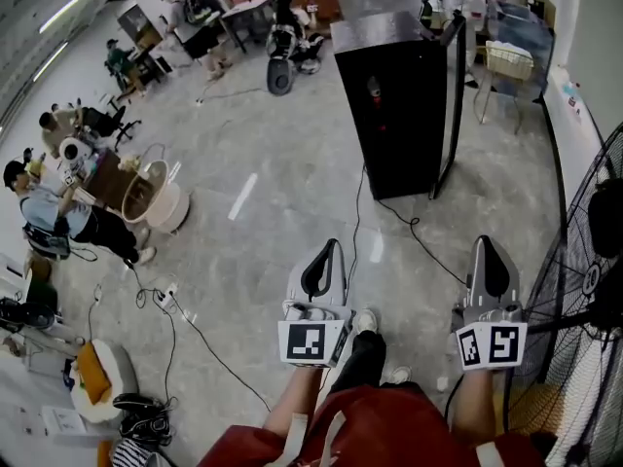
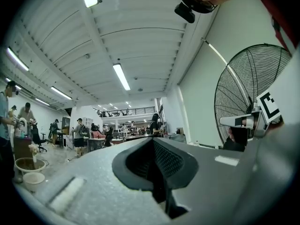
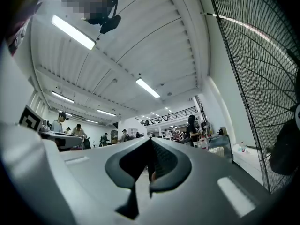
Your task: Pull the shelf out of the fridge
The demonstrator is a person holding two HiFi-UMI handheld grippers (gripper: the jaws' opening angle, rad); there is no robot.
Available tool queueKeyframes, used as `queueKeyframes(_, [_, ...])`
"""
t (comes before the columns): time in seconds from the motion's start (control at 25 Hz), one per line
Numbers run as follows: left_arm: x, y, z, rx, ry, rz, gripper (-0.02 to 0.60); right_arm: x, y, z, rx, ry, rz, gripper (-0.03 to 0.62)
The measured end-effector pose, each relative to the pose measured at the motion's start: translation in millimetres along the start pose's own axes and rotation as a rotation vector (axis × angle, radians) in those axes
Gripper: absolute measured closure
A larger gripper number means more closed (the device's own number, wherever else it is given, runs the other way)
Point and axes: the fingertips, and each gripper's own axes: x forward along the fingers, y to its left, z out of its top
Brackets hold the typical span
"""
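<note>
You'll find the fridge (image 1: 399, 105) in the upper right of the head view: a tall black cabinet, upright on the floor. Its door (image 1: 450, 105), on the right side, stands swung open, edge-on to you; the inside is hidden.

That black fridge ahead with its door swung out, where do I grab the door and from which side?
Probably the near upright edge of the door, mid height: it's a thin panel standing off the right side of the fridge, edge toward you, so jaws can straddle it. Come from the front with the right hand-held gripper, opened first; it's shut now.
</note>
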Motion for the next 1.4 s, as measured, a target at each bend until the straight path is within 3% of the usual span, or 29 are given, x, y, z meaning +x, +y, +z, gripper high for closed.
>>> queueKeyframes(0.4, [77, 23, -20, -0.059, -0.032, -0.025, 0.580, 64, -17, -22, -0.047, 0.017, -0.010, 0.597])
queueKeyframes(1.08, [260, 177, -56, -0.075, -0.046, -0.027, 0.580, 300, 12, -69, -0.086, 0.053, -0.001, 0.597])
queueKeyframes(1.4, [328, 208, -68, -0.088, -0.051, -0.067, 0.580, 369, 12, -87, -0.096, 0.056, -0.019, 0.597])
